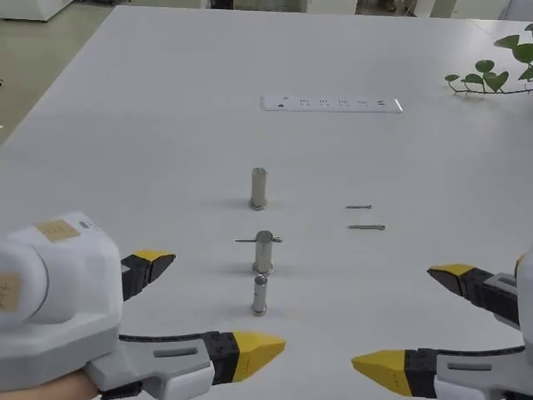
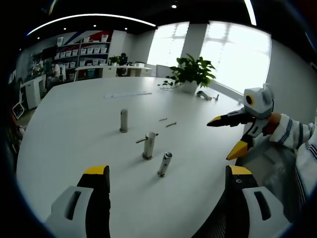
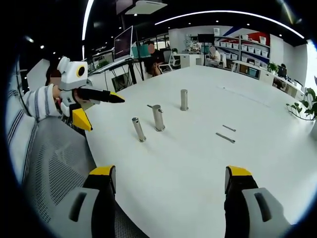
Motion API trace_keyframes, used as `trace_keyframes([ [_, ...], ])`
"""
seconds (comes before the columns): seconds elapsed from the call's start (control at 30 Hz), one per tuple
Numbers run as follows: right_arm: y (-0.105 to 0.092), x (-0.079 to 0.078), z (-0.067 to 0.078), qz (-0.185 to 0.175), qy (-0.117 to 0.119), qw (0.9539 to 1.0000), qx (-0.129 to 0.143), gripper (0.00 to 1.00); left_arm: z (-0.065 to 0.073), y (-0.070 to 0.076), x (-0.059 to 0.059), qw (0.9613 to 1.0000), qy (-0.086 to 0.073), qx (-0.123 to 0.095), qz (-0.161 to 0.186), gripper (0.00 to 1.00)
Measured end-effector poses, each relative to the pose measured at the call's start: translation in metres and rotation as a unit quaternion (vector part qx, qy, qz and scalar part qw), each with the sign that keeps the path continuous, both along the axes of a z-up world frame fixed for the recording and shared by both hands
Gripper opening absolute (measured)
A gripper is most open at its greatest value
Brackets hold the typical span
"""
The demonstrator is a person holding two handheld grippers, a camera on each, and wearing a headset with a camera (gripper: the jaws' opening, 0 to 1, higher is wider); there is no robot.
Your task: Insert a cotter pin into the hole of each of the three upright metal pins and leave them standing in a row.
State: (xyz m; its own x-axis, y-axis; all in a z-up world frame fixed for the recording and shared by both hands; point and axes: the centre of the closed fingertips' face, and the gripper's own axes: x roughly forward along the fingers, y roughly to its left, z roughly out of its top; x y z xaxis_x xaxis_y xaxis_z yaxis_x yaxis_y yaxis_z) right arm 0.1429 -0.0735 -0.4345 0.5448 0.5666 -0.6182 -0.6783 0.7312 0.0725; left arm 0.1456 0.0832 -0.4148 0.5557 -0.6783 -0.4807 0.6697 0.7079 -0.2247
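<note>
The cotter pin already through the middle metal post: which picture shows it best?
The head view: the cotter pin crosses the middle pin near its top, sticking out on both sides. The left gripper view shows a thin sliver on one side; the right gripper view shows a tiny stub.

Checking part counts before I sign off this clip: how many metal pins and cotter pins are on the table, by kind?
metal pins: 3, all standing
cotter pins: 3, one through the middle pin, two loose on the table
Total: 6
</note>
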Motion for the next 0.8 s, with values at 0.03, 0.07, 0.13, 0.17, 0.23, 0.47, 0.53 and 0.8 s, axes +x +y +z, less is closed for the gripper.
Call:
trace_keyframes([
  [0.03,0.0,0.0,0.0,0.0,0.0,1.0,-0.001,0.9,-0.001,0.002,0.0,1.0,0.0,0.001,0.004,0.99],
  [0.07,0.0,0.001,0.0,0.0,0.0,1.0,-0.002,0.9,-0.002,0.003,0.0,1.0,0.002,0.0,0.007,0.99],
  [0.13,-0.001,0.002,0.001,-0.001,-0.001,1.0,-0.005,0.89,-0.004,0.006,-0.001,0.9999,0.006,-0.002,0.013,0.99],
  [0.17,-0.001,0.002,0.002,-0.001,-0.003,1.0,-0.006,0.89,-0.004,0.007,-0.002,0.9999,0.005,-0.001,0.013,0.99],
  [0.23,-0.001,0.003,0.004,-0.001,-0.005,1.0,-0.008,0.89,-0.005,0.008,-0.003,0.9999,0.004,0.001,0.012,0.99],
  [0.47,-0.003,0.008,0.011,0.007,-0.016,0.9994,-0.03,0.88,-0.009,0.016,-0.003,0.9998,0.003,0.008,0.016,0.99],
  [0.53,-0.004,0.011,0.014,0.01,-0.019,0.9991,-0.036,0.87,-0.01,0.017,-0.005,0.9998,0.003,0.013,0.013,0.99],
  [0.8,-0.01,0.027,0.027,0.022,-0.035,0.997,-0.064,0.78,-0.014,0.018,-0.013,0.9998,0.004,0.019,-0.002,0.99],
])
